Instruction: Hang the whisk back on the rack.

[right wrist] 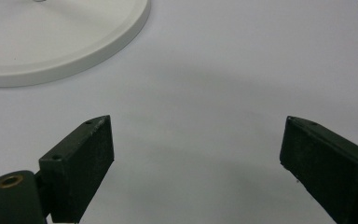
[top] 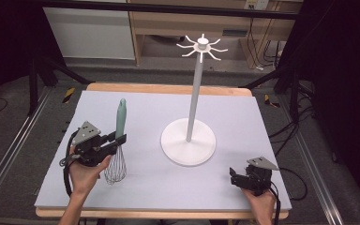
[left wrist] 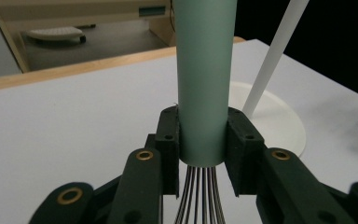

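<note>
A whisk (top: 119,140) with a pale green handle and a wire head stands upright, handle up, at the left of the table. My left gripper (top: 117,139) is shut on the handle's lower end, just above the wires. In the left gripper view both pads press the green handle (left wrist: 203,88), and the wires hang below. A white stand (top: 196,93) with a round base, a tall pole and several hooks at its top rises at the table's middle. My right gripper (top: 235,177) rests low at the front right, open, nothing between its jaws (right wrist: 196,158).
The pale work mat (top: 145,187) covers a wood-edged table. The stand's round base (right wrist: 51,42) lies just ahead of my right gripper. Shelving and cables stand behind the table, and metal rails run along both sides.
</note>
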Motion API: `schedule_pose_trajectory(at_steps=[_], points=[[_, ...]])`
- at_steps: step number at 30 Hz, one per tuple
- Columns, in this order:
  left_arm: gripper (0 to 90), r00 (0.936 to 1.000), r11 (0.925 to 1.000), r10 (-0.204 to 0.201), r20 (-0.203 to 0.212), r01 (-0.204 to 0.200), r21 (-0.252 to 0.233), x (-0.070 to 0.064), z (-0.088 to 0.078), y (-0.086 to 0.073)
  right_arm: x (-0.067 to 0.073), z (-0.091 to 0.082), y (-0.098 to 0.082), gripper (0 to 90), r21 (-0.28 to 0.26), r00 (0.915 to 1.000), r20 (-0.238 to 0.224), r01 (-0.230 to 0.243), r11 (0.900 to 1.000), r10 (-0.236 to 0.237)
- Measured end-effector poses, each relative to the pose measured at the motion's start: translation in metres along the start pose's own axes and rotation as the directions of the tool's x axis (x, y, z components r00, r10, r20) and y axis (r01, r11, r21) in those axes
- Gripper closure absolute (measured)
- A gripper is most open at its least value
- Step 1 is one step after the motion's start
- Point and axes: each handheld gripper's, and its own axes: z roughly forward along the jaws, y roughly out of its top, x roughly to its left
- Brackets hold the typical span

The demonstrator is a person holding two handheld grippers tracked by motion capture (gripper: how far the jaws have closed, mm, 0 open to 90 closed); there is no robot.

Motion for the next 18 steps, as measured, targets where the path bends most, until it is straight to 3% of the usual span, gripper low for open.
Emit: schedule_pose_trajectory(at_steps=[6, 18], points=[[68.7, 1.0, 0.9982, 0.006, 0.003, -0.006, -0.06, -0.003, -0.005, 0.005, 0.0, 0.0, 0.001, 10.3, -0.005, 1.0, 0.0, -0.003, 1.0, 0.003], [68.6, 0.9973, 0.9929, 0.061, 0.041, -0.057, -0.104, -0.012, -0.005, 0.023, -0.001, 0.0, 0.001, 10.3, -0.006, 1.0, 0.009, -0.003, 1.0, 0.004]])
